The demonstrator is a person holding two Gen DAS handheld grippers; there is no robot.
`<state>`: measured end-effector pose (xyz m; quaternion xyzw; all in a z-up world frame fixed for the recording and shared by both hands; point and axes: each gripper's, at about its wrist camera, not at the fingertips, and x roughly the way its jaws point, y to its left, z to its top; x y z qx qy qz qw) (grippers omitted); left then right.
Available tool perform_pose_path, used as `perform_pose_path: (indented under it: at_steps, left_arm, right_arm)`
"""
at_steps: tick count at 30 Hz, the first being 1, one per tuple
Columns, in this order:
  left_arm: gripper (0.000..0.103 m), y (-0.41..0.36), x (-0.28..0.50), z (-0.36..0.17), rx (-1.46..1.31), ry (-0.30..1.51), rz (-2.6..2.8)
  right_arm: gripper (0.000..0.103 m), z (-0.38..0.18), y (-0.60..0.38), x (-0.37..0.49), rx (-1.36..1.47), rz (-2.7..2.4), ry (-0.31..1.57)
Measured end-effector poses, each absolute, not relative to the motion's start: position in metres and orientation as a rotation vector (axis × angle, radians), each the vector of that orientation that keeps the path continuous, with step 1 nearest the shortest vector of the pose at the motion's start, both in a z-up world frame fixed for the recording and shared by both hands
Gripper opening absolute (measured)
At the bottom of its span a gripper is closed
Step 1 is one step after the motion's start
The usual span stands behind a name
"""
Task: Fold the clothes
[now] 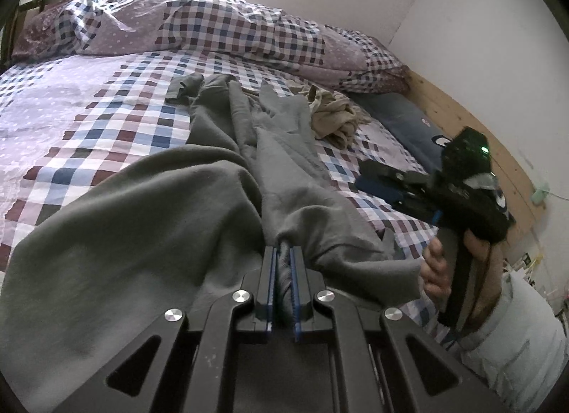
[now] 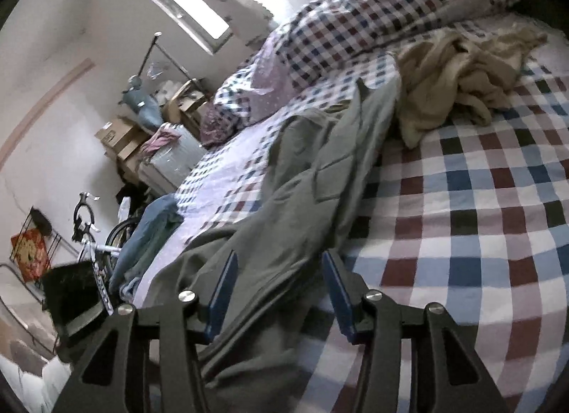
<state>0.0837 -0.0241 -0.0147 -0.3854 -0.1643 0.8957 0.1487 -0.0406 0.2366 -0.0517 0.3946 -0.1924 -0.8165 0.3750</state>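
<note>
Now L gripper (image 1: pixel 283 253) pinches grey garment (image 1: pixel 142 207), R gripper (image 2: pixel 281 271) spread.

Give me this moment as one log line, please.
task: fold clothes | left gripper: shut on grey garment | right gripper: open above same garment | beige garment: crumpled on checked bedsheet

— How do the grippers look?
— The left gripper (image 1: pixel 283 253) has black linkage arms, round silver screws and blue-edged pads; the right gripper (image 2: pixel 281 281) matches, with wider blue pads (image 2: pixel 223 294).
— And the person?
— A pale sleeve (image 1: pixel 515 320); a green light glows on the handheld unit.
</note>
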Motion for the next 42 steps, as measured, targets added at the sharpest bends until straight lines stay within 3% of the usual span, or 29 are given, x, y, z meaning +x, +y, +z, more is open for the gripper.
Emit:
perform_pose_path:
  at_steps: [6, 11, 15, 19, 25, 29, 33, 35, 42]
  left_arm:
    - [0.006, -0.025, 0.083, -0.016, -1.114, -0.472, 2.57]
    - [0.007, -0.025, 0.083, -0.018, -1.129, -0.463, 2.567]
    - [0.007, -0.025, 0.084, -0.02, -1.14, -0.456, 2.565]
    - [0.008, -0.025, 0.084, -0.02, -1.143, -0.467, 2.572]
    - [0.011, -0.025, 0.084, -0.02, -1.142, -0.499, 2.585]
    - [0.028, -0.028, 0.084, -0.011, -1.074, -0.559, 2.588]
    - [0.071, -0.026, 0.094, 0.006, -0.91, -0.614, 2.581]
    - [0.077, -0.017, 0.097, 0.013, -0.867, -0.584, 2.587]
    - [0.078, 0.038, 0.101, 0.016, -0.875, -0.248, 2.643]
  right_arm:
    - [0.046, -0.064, 0.23, -0.071, 1.063, -2.047, -0.572]
    - [0.033, -0.07, 0.207, -0.073, 1.104, -2.065, -0.461]
    - [0.016, -0.076, 0.199, -0.075, 1.128, -2.093, -0.416]
    - [0.013, -0.075, 0.198, -0.072, 1.119, -2.117, -0.388]
    - [0.012, -0.062, 0.209, -0.07, 1.018, -2.082, -0.516]
    - [0.011, -0.058, 0.215, -0.07, 0.995, -2.074, -0.546]
    - [0.009, -0.047, 0.215, -0.064, 0.944, -2.083, -0.543]
    - [0.009, -0.038, 0.215, -0.058, 0.899, -2.092, -0.534]
    - [0.007, -0.013, 0.209, -0.041, 0.779, -2.097, -0.521]
